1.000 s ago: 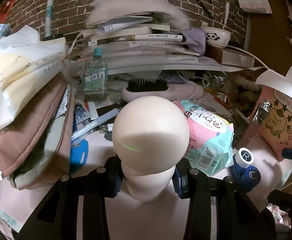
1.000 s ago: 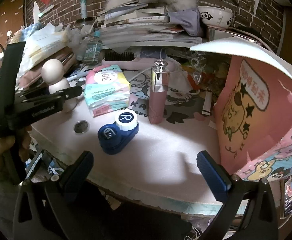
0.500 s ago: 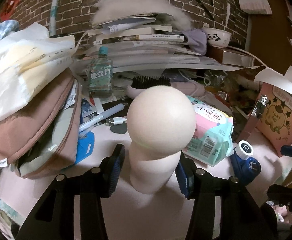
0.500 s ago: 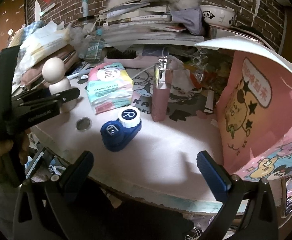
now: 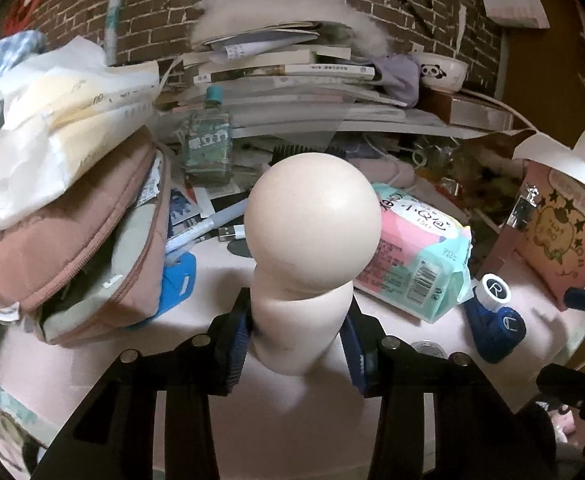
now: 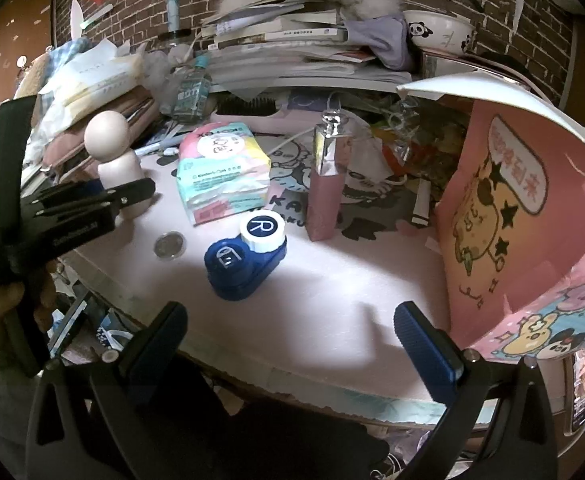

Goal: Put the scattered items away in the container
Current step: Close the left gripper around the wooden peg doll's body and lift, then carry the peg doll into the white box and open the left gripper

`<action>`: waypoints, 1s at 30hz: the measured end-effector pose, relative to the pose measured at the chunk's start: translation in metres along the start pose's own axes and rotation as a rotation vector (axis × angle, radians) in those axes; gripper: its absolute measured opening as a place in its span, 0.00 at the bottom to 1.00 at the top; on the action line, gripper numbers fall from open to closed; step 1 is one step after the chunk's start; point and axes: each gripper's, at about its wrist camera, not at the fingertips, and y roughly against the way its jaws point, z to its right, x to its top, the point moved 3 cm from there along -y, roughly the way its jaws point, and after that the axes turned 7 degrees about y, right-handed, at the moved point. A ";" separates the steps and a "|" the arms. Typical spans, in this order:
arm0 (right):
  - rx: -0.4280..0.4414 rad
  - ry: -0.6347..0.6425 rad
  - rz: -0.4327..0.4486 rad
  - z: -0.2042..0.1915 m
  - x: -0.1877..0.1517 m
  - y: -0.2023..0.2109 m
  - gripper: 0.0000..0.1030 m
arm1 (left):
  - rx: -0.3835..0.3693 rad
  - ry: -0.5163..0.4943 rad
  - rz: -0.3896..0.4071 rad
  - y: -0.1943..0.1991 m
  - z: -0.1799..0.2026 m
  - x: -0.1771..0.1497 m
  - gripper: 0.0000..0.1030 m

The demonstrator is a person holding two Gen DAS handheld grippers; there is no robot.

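A cream wooden peg doll (image 5: 312, 232) stands upright on the pink table top (image 6: 332, 304) at the left. My left gripper (image 5: 296, 336) has its jaws closing on the doll's body, and both blue pads touch its sides. In the right wrist view the doll (image 6: 112, 152) and the left gripper (image 6: 132, 196), held by a hand, show at the left. My right gripper (image 6: 290, 320) hangs open over the table's front edge with nothing between its fingers. The pink cartoon box (image 6: 512, 220) stands open at the right.
A tissue pack (image 6: 222, 172), a blue lens case (image 6: 244, 260), a pink bottle (image 6: 326, 184) and a small round cap (image 6: 169, 245) lie mid-table. A pink pouch (image 5: 80, 240), a green bottle (image 5: 208, 148) and stacked books (image 5: 276, 68) crowd the back and left.
The left jaws widened around the doll half a second ago and have come back in against its body. The doll now stands a little lower and farther from the camera. The right gripper has not moved.
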 end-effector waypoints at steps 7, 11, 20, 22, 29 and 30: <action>0.005 -0.006 0.002 0.002 0.000 0.000 1.00 | -0.001 -0.014 -0.001 0.006 0.006 0.007 0.35; 0.007 -0.008 0.003 0.003 0.000 0.001 1.00 | -0.013 -0.027 0.012 0.012 0.011 0.014 0.35; 0.004 -0.017 0.017 0.007 0.001 0.007 1.00 | -0.058 -0.115 0.043 0.026 0.044 0.048 0.35; 0.004 -0.021 0.021 0.009 0.001 0.008 1.00 | -0.074 -0.150 0.052 0.031 0.057 0.058 0.35; -0.004 -0.034 0.031 0.018 -0.001 0.015 1.00 | -0.173 -0.234 0.094 0.051 0.106 0.094 0.35; -0.004 -0.035 0.030 0.019 -0.002 0.016 1.00 | -0.197 -0.250 0.099 0.055 0.114 0.098 0.35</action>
